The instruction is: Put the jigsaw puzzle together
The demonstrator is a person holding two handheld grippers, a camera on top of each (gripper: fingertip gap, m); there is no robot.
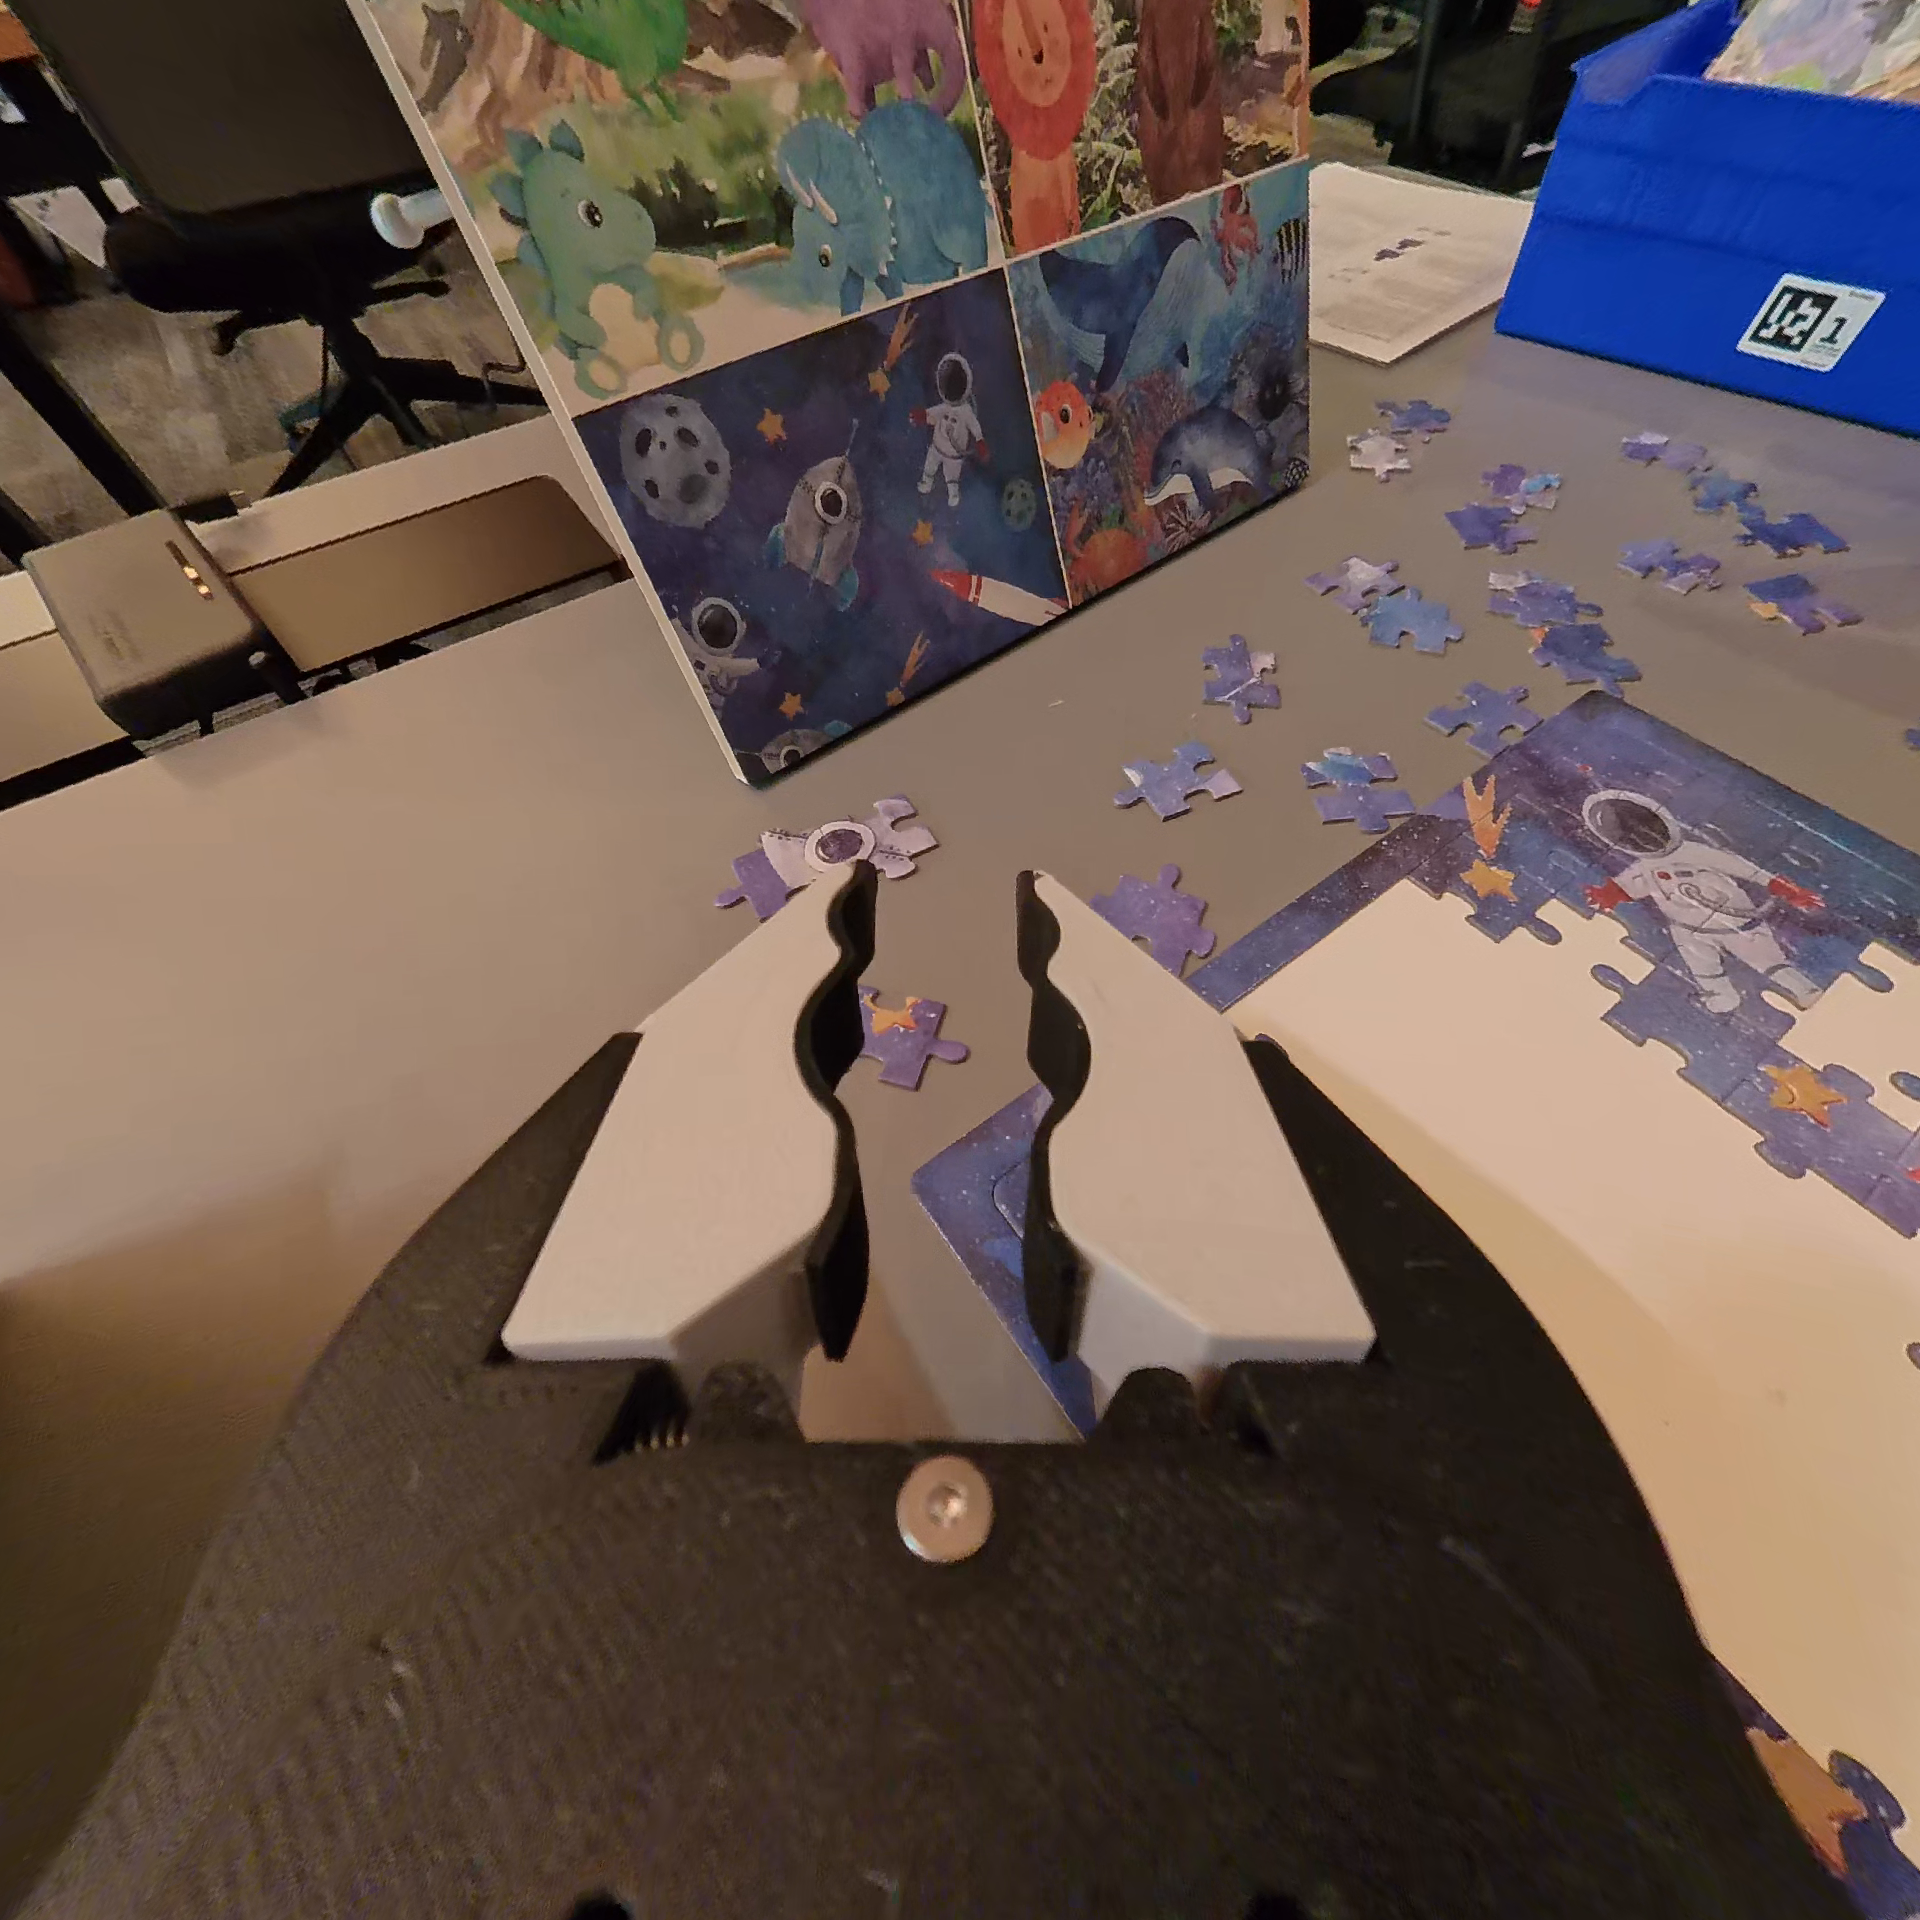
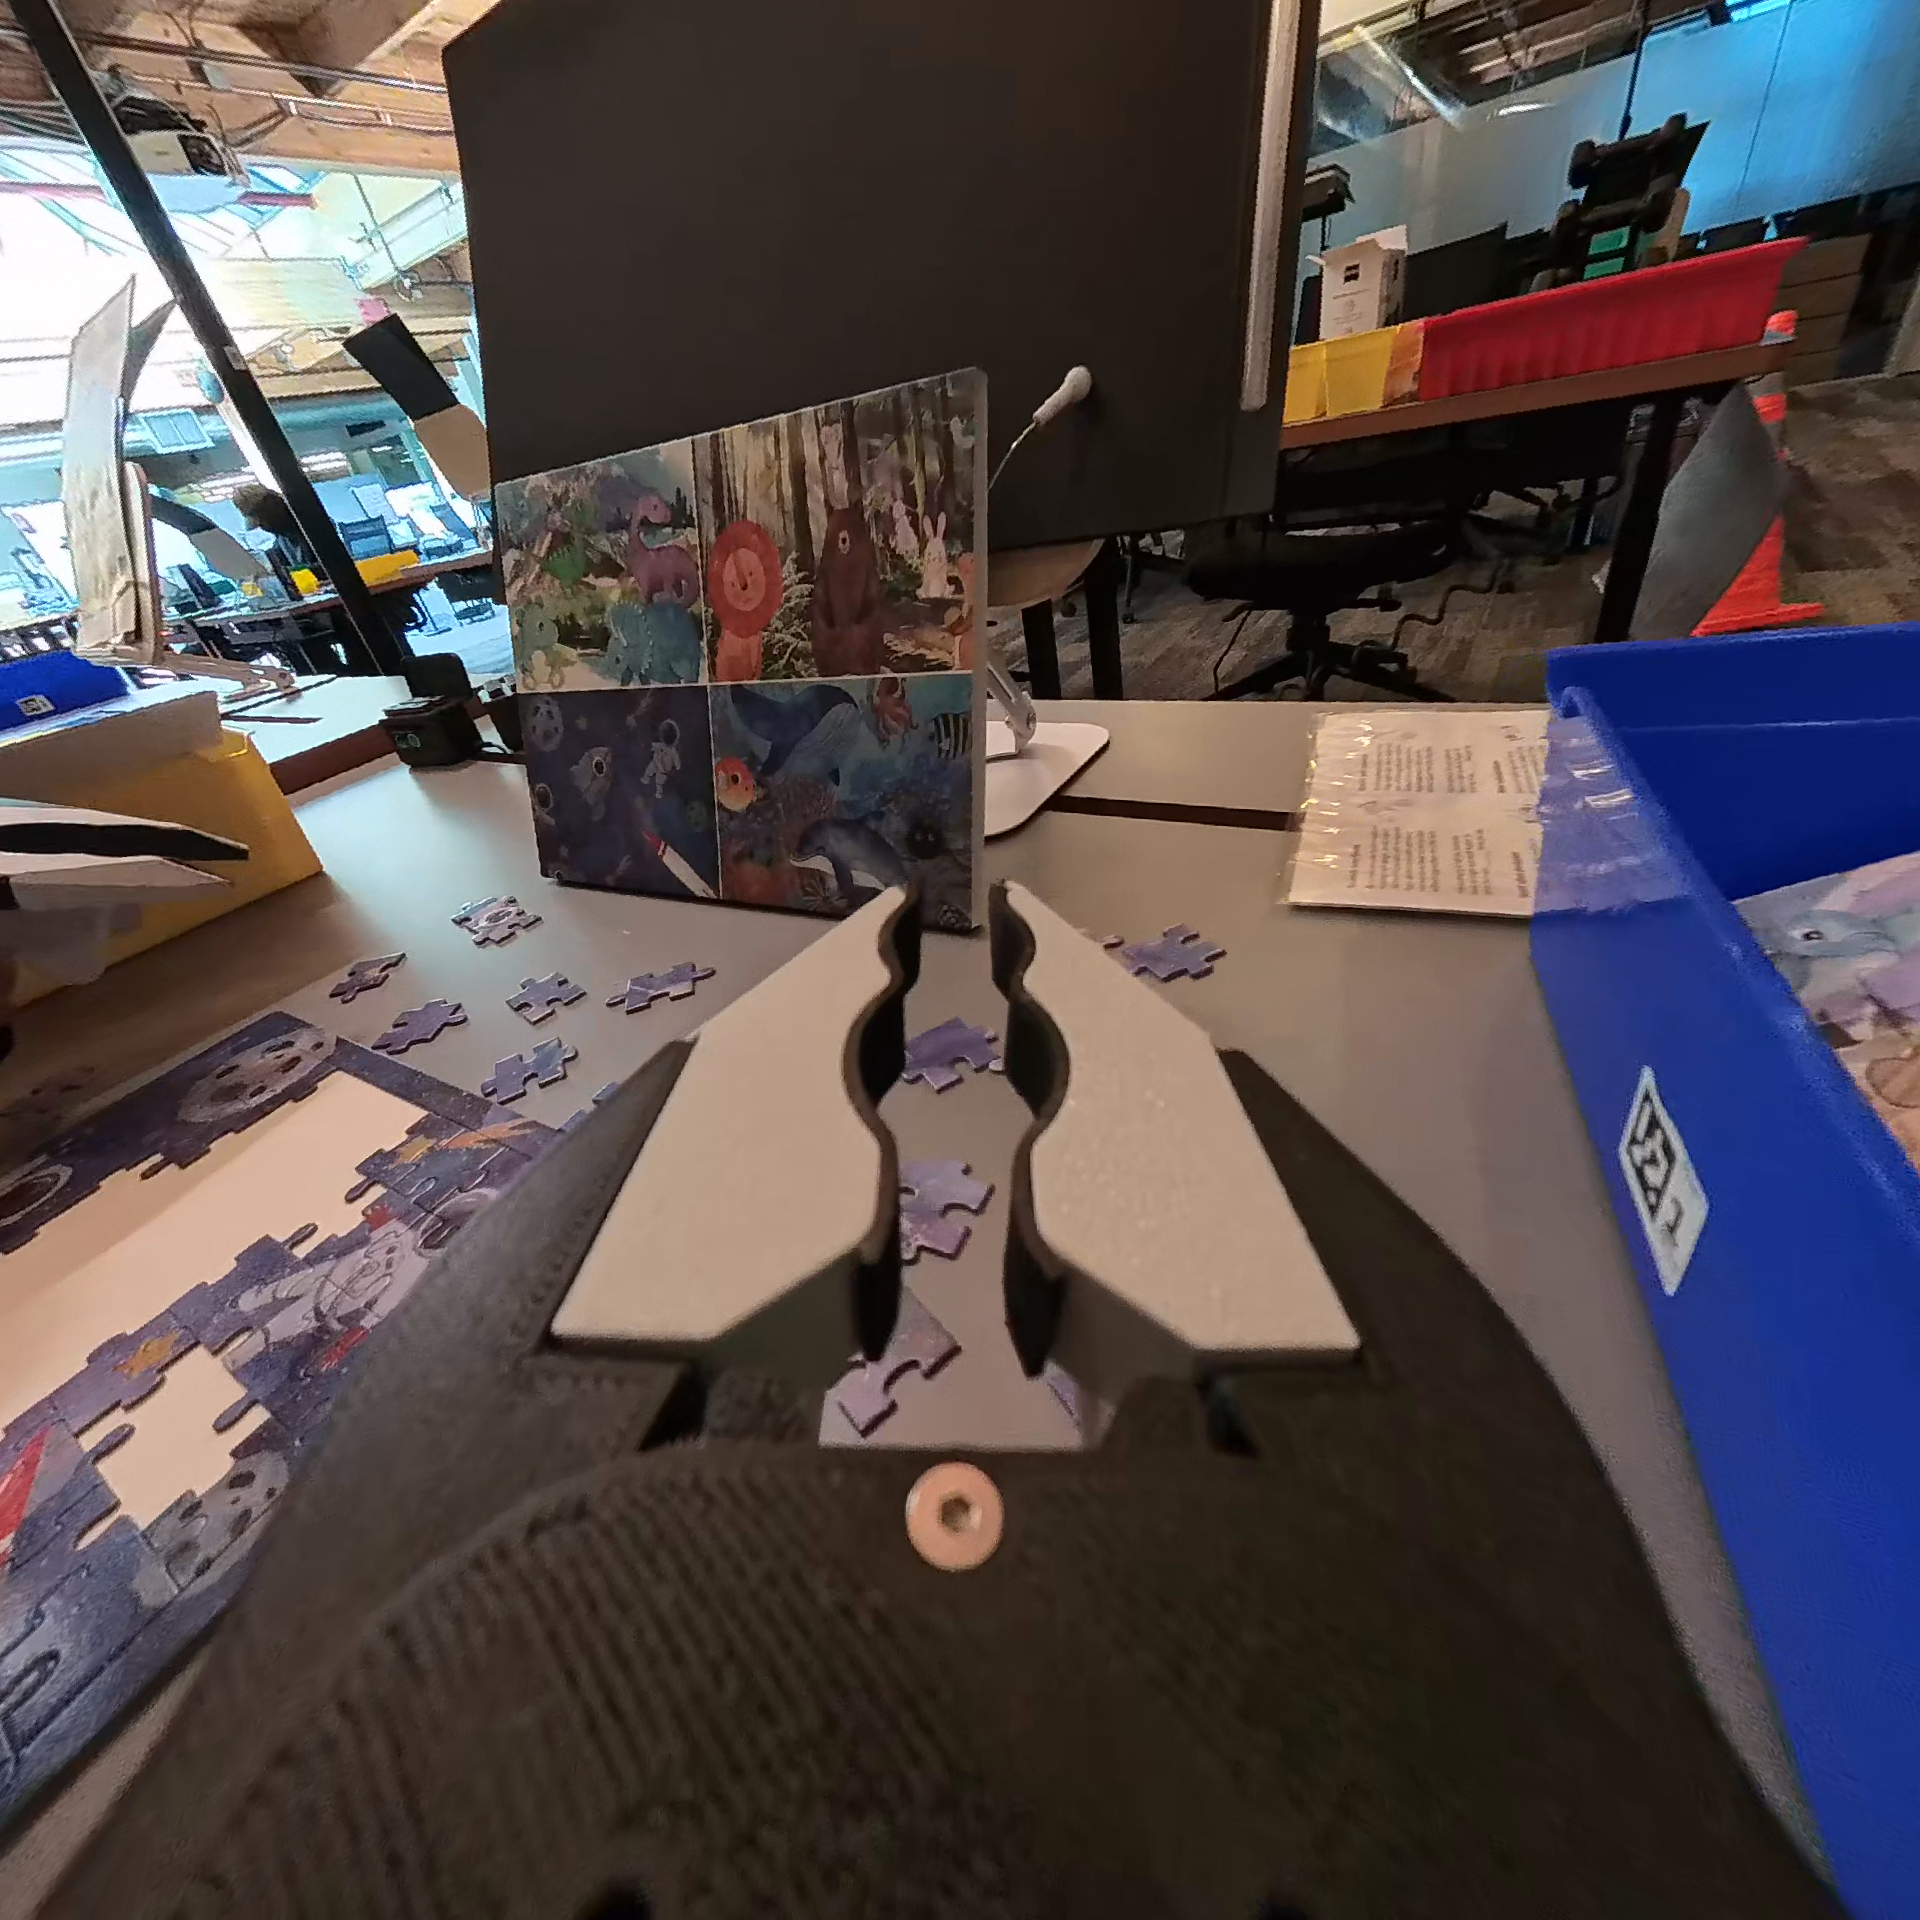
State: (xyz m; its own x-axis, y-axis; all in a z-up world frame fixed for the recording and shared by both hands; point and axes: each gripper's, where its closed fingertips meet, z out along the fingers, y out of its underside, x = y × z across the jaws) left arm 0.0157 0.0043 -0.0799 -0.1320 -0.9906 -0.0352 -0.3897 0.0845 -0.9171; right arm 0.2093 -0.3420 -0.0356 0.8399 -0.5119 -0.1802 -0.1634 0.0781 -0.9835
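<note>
Grey table (image 1: 312, 935) carries scattered purple puzzle pieces. From the left wrist view, the left claw (image 1: 945, 883) hangs parted and bare above the table, its left fingertip over a porthole piece (image 1: 842, 844), beside the part-built puzzle (image 1: 1621, 883) and upright picture box (image 1: 935, 364). From the right wrist view, the right claw (image 2: 956, 899) stands slightly parted, gripping nothing, above loose pieces (image 2: 951, 1049), near a blue bin (image 2: 1714, 935).

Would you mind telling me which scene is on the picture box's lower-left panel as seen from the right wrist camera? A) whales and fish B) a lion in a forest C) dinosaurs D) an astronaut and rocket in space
D: the picture box shows a dark blue space scene with an astronaut and rocket in its lower-left panel.
</note>
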